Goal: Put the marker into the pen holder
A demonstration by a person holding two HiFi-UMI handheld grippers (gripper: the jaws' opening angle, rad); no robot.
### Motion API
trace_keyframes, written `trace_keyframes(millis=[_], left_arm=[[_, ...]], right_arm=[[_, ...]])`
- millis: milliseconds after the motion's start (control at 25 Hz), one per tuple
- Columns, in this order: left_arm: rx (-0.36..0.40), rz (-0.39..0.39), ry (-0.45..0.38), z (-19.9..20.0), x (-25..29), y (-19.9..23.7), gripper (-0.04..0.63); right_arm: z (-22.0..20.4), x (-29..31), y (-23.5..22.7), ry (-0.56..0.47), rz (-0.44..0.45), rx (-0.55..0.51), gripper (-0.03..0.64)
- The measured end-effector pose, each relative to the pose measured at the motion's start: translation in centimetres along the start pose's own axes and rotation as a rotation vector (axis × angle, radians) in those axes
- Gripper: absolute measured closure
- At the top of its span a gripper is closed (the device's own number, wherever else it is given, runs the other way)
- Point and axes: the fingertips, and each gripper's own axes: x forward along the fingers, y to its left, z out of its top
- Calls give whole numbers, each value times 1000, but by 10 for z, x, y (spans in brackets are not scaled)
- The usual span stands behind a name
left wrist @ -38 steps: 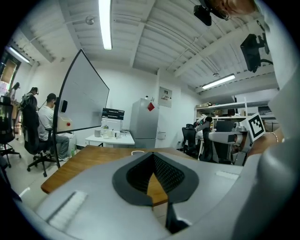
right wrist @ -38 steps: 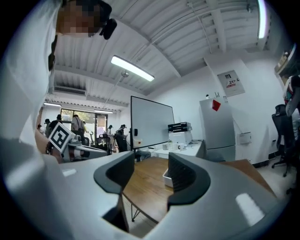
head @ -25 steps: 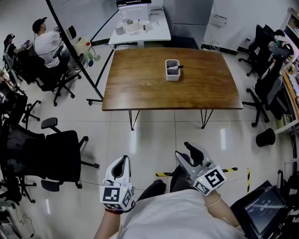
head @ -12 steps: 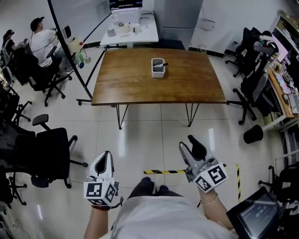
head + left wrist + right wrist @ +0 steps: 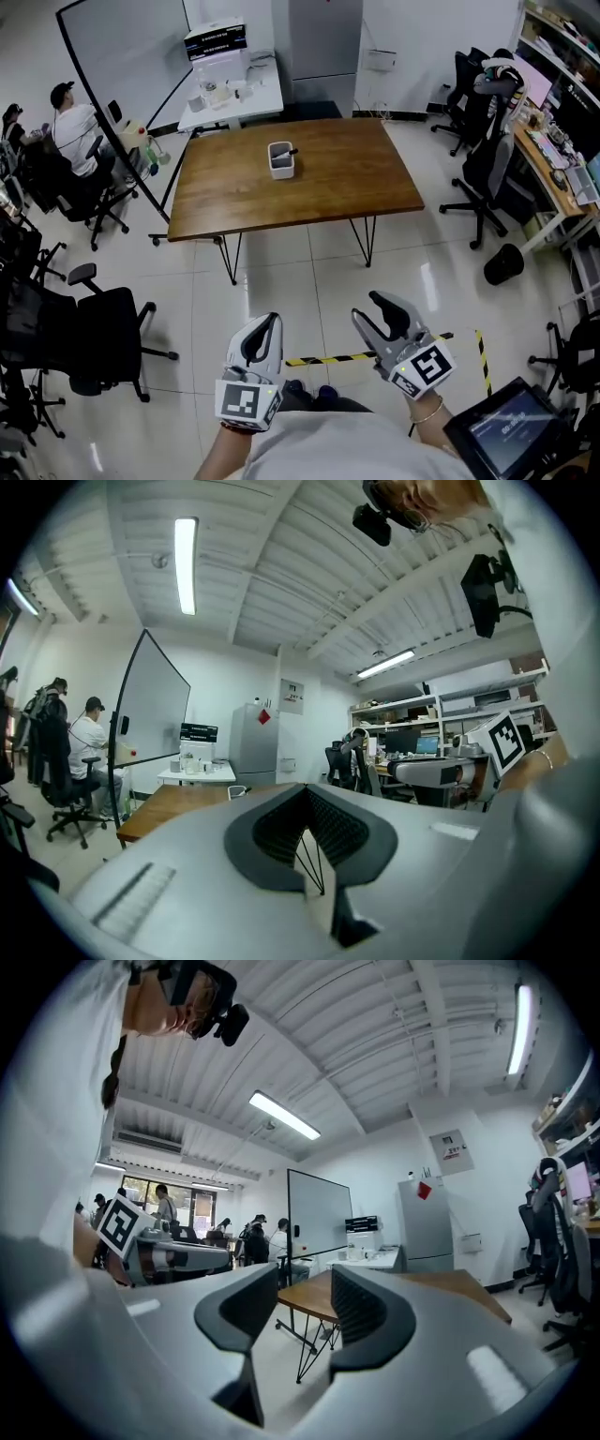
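Shifted since a second ago: desk (image 5: 328,187), now left of centre and skewed in head view, farther up the frame; both grippers low over floor (image 5: 309,281) as before.

- Desk: brown wood top, black hairpin legs, well apart from both grippers.
- Pen holder (image 5: 280,159): white, upright, on far left part of desk.
- Marker (image 5: 290,151): dark, inside pen holder, leaning, one end over right rim.
- Left gripper (image 5: 263,328): jaws pressed together, nothing between.
- Right gripper (image 5: 373,314): jaws narrower than a second ago, apart at moderate width, nothing between; desk edge visible through gap in right gripper view.
- Surroundings: black chair (image 5: 94,328) at left; whiteboard (image 5: 122,56); white side table (image 5: 234,94) beyond desk; seated person (image 5: 70,122) far left; yellow-black tape (image 5: 319,357) on floor between grippers; tablet (image 5: 506,427) lower right.
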Motion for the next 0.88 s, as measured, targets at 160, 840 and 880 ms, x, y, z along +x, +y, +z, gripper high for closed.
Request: trace_keyframes(millis=[160, 840, 880], left_arm=[[-46, 7, 35, -15, -4, 11, 592], [-17, -63, 19, -2, -1, 20, 592], [-19, -55, 18, -1, -2, 23, 592]], right_arm=[[0, 7, 24, 4, 41, -29, 465], [7, 30, 30, -19, 63, -36, 466], [7, 34, 33, -20, 72, -40, 466]])
